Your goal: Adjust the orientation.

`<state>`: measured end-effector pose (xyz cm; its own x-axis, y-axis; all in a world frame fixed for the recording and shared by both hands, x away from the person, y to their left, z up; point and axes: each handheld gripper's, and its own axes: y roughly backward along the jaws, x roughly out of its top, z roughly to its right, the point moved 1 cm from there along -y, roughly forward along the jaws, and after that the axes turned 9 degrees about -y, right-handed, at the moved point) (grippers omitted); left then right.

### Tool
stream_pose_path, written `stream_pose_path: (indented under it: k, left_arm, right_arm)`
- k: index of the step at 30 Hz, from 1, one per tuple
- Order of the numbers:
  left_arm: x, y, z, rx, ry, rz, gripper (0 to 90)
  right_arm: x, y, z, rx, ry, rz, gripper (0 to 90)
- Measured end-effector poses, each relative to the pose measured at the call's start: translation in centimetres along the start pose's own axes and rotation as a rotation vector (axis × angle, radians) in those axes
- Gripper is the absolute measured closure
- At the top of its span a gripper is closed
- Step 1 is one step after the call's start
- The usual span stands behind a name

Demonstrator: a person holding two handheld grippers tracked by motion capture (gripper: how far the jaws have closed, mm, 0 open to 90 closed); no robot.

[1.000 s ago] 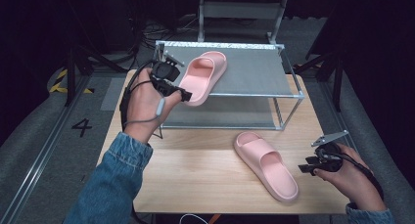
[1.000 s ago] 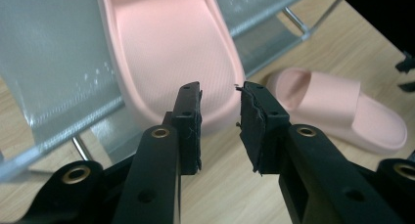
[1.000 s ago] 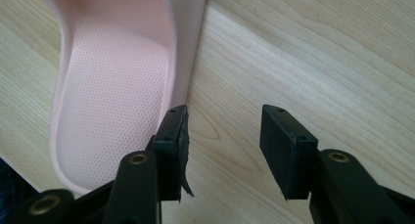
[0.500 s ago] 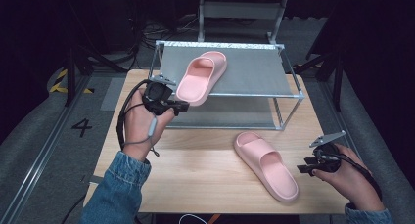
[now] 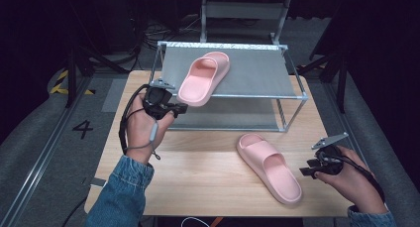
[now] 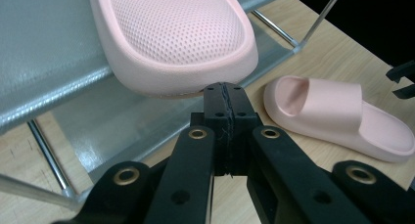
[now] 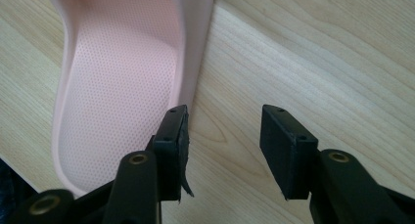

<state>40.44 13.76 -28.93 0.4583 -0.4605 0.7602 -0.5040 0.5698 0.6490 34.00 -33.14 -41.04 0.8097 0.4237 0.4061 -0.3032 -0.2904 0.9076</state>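
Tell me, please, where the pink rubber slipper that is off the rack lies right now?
In the high view, the pink rubber slipper lies on the wooden table, right of centre, in front of the metal rack, beside the right gripper.

Wooden table carries metal shelf rack, pink slipper; second slipper on rack.

In the right gripper view the pink slipper runs off the top edge with its strap out of frame, while in the left gripper view the upper slipper shows just its heel, cropped above.
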Motion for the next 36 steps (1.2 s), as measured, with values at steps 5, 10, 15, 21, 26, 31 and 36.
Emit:
stream_pose_path:
  k: [5, 10, 15, 21, 26, 31, 36]
  left_arm:
    - [0.8, -1.3, 0.4, 0.001, -0.021, 0.0, 90.0]
    - [2.1, -2.7, 0.9, 0.012, -0.043, -0.01, 88.7]
    - [2.9, -4.0, 1.2, 0.008, -0.05, -0.002, 87.3]
    - [4.1, -5.6, 1.2, 0.004, -0.051, 0.013, 83.6]
    - [5.0, -6.7, 0.5, 0.017, -0.069, 0.044, 74.8]
    - [5.4, -8.0, 0.0, -0.032, -0.065, 0.068, 70.0]
    - [5.4, -8.0, -0.1, -0.054, -0.063, 0.089, 66.6]
  right_arm:
    - [0.0, 0.0, 0.0, -0.002, 0.007, 0.0, 54.6]
    - [0.0, 0.0, 0.0, -0.004, 0.008, -0.001, 54.6]
    - [0.0, 0.0, 0.0, 0.002, 0.008, 0.002, 54.5]
    - [0.0, 0.1, 0.0, 0.001, 0.003, 0.004, 54.5]
    - [0.0, 0.0, 0.0, 0.002, 0.007, 0.003, 54.5]
    - [-0.1, 0.0, 0.0, 0.002, 0.003, 0.0, 54.5]
    - [-0.1, 0.0, 0.0, -0.001, 0.002, 0.002, 54.4]
